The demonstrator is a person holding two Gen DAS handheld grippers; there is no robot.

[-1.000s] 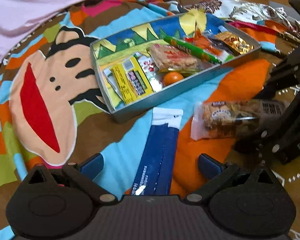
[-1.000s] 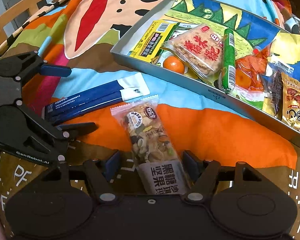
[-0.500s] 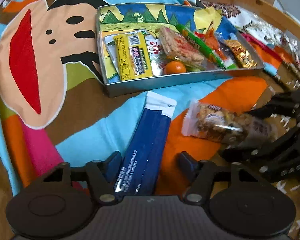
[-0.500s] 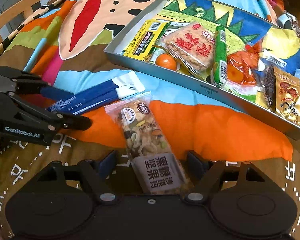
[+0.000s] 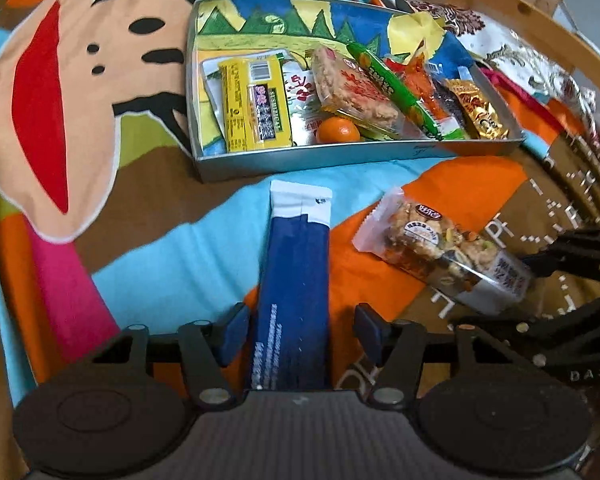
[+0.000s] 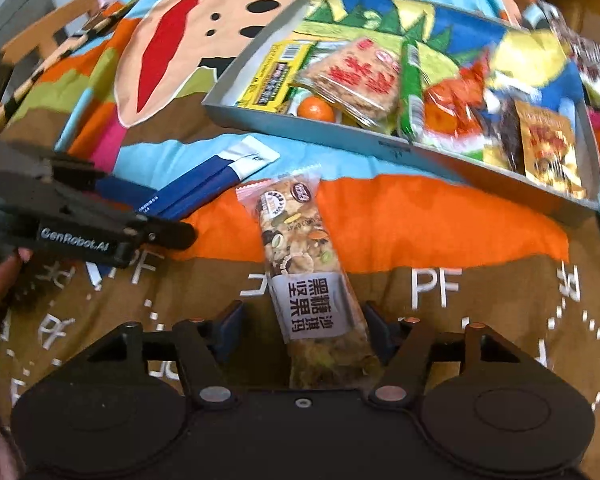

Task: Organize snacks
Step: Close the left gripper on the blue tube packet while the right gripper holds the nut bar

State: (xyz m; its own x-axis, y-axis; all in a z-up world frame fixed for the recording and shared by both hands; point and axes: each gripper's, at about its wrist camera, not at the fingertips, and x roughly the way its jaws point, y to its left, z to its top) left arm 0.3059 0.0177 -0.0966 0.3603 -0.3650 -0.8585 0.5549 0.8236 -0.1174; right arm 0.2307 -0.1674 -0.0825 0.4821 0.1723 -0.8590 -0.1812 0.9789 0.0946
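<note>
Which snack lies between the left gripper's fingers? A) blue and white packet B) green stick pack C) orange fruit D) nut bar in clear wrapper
A: in the left wrist view the blue and white packet runs up between the left gripper fingers, on the cloth in front of the tray.

Dim, saturated indoor light, heavy fisheye bending at dark corners, motion smear in the right view.

A blue-and-white sachet pack [image 5: 294, 280] lies flat on the cartoon cloth, just left of a clear nut bar [image 5: 444, 248]. Beyond both, a tin tray [image 5: 340, 158] holds assorted snacks.
</note>
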